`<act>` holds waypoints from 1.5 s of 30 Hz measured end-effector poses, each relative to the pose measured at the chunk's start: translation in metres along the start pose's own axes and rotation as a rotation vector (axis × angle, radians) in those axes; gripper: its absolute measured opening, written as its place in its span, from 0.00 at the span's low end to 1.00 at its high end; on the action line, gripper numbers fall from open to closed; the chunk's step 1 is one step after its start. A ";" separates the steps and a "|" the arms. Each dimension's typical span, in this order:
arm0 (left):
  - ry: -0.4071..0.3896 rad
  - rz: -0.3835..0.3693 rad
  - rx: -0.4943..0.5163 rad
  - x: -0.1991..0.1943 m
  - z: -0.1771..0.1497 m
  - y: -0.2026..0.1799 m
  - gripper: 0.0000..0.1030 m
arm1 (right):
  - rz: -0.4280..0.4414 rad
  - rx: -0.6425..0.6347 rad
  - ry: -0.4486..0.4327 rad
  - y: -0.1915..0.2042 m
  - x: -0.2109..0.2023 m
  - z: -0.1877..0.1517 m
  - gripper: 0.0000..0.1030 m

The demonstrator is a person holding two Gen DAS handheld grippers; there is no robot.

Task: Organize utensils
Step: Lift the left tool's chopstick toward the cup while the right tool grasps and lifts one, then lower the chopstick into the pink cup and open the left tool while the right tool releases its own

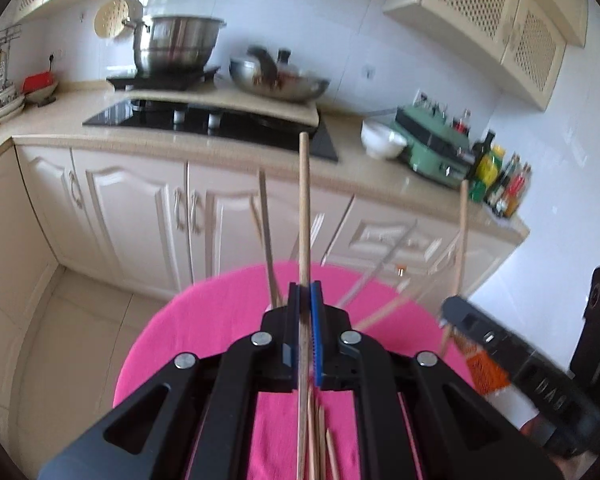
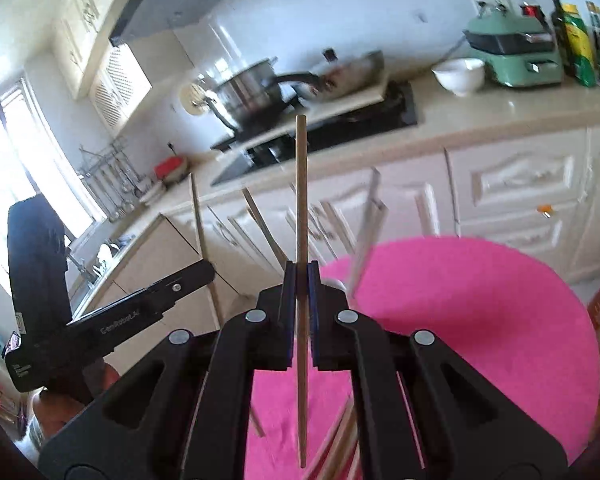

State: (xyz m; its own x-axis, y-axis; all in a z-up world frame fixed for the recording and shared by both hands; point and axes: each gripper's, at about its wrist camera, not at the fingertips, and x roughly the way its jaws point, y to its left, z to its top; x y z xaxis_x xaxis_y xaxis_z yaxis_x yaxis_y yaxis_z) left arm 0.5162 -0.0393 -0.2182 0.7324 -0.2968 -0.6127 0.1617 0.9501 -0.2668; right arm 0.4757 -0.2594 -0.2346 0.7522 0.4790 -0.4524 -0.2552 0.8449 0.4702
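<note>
I have a wooden chopstick pinched in each tool. The left gripper [image 1: 305, 292] is pressed together on one chopstick [image 1: 304, 208], which sticks up past the jaws toward the counter; the right gripper [image 2: 301, 272] is clamped on another chopstick [image 2: 301, 200] the same way. Both sticks are off the round pink table [image 1: 204, 320].

As far as I can judge, the job is in its early part. Several loose chopsticks [image 1: 320, 440] lie on the pink cloth close under my left tool, and more sticks [image 1: 268, 240], blurred, stand or lean beyond the table's far edge — I cannot tell what holds them. No holder shows clearly, so where these two belong is a guess.

For room: the far edge of the table curves off short of the cream cabinet doors [image 1: 140, 208], with bare floor to the left. The right-hand tool shows at the right edge of the left view, near my left one — the two sticks could cross if I swing inward.
</note>
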 end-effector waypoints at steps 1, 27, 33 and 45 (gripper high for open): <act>-0.027 -0.006 -0.006 0.002 0.008 -0.001 0.05 | 0.000 -0.014 -0.025 0.003 0.007 0.005 0.06; -0.120 0.063 -0.032 0.078 0.019 0.002 0.05 | -0.012 -0.077 -0.123 -0.001 0.090 0.034 0.06; -0.070 0.065 -0.013 0.077 0.000 0.006 0.05 | -0.011 -0.086 -0.125 -0.001 0.095 0.030 0.06; 0.003 0.068 -0.019 0.070 -0.023 0.015 0.06 | -0.032 -0.140 -0.038 0.000 0.089 0.002 0.06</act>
State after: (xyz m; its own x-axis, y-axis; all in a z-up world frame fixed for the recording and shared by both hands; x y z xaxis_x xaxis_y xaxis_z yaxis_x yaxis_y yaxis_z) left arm 0.5545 -0.0477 -0.2825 0.7394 -0.2322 -0.6320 0.0990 0.9660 -0.2390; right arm 0.5439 -0.2169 -0.2728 0.7831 0.4443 -0.4351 -0.3109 0.8857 0.3449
